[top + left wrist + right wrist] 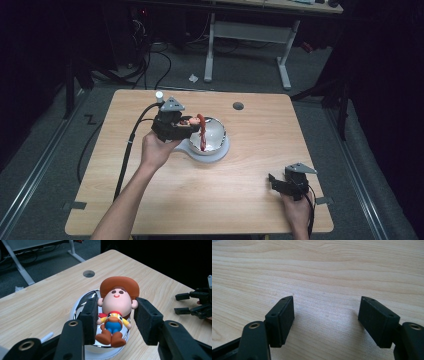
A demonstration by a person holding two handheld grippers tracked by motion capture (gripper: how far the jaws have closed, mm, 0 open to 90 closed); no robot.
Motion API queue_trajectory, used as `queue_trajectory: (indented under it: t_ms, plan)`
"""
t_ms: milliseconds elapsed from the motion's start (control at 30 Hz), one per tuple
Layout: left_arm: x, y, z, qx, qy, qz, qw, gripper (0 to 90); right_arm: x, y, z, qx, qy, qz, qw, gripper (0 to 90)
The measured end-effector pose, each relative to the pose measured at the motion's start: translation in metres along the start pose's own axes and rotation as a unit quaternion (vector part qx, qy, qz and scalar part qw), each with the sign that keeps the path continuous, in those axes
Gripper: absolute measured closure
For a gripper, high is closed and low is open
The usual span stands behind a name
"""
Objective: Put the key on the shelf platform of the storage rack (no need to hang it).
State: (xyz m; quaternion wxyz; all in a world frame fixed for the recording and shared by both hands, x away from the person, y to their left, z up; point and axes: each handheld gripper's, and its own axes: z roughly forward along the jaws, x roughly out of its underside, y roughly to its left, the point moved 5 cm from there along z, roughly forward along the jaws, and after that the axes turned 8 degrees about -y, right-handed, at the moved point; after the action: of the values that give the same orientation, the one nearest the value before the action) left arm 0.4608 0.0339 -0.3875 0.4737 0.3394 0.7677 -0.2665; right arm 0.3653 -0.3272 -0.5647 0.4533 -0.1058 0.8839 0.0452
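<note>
Cowboy figurine (115,315) (upright) over bowl (82,302)

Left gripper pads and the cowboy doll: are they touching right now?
Touching. The left gripper view shows the left gripper with its pads pressed against both sides of the cowboy doll, held above the shiny bowl.

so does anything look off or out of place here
Nothing looks spilled or broken. The left tool grips a cowboy figurine by its sides over a shiny metal bowl on a white base. The right tool rests open on the bare wooden table.
</note>
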Motion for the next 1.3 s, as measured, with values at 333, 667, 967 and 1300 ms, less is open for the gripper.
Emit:
queue_trajectory:
  t_ms: [333, 667, 967, 1300]
  plan:
    - [0.012, 0.002, 0.020, -0.004, 0.016, -0.003, 0.9999, 55.6, 0.000, 0.000, 0.000, 0.000, 0.000, 0.000, 1.0000, 29.2]
    - [0.031, 0.006, 0.040, -0.014, 0.032, -0.013, 0.9993, 55.6, 0.000, 0.000, 0.000, 0.000, 0.000, 0.000, 1.0000, 29.2]
    - [0.039, 0.005, 0.058, -0.016, 0.046, -0.009, 0.9988, 55.6, 0.000, 0.000, 0.000, -0.001, 0.000, 0.000, 1.0000, 29.2]
    - [0.050, 0.002, 0.078, -0.022, 0.065, -0.008, 0.9976, 55.4, 0.000, 0.000, 0.000, -0.001, 0.000, 0.000, 1.0000, 29.2]
